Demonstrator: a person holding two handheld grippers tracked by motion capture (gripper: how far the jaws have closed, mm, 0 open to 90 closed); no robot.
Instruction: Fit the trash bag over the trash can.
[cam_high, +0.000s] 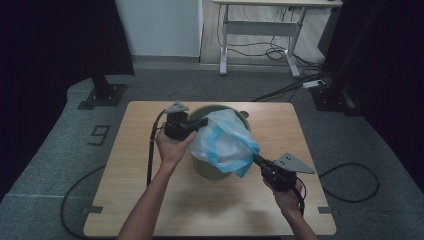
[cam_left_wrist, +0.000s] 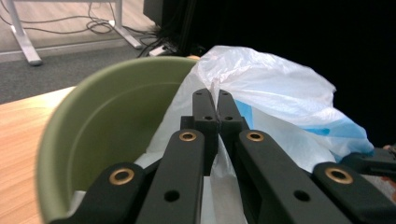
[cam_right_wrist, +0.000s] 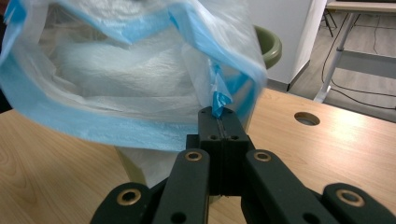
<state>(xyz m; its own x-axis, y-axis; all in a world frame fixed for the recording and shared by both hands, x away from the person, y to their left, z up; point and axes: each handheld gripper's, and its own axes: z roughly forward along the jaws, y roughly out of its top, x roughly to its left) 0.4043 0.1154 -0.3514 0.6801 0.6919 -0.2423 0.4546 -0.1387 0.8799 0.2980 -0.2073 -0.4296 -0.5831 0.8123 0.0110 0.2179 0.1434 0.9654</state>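
Left gripper (cam_high: 200, 122) jaws pinch the white bag (cam_high: 225, 142) at the green bin (cam_high: 207, 170) rim. Right gripper (cam_high: 256, 158) jaws clamp the bag's blue edge above the desk (cam_high: 150, 200).

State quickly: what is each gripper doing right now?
Left gripper: shut on the plastic bag at the green bin.
Right gripper: shut on the bag's blue edge.

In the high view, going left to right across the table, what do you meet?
Left gripper → white and blue plastic bag over the green bin → right gripper.
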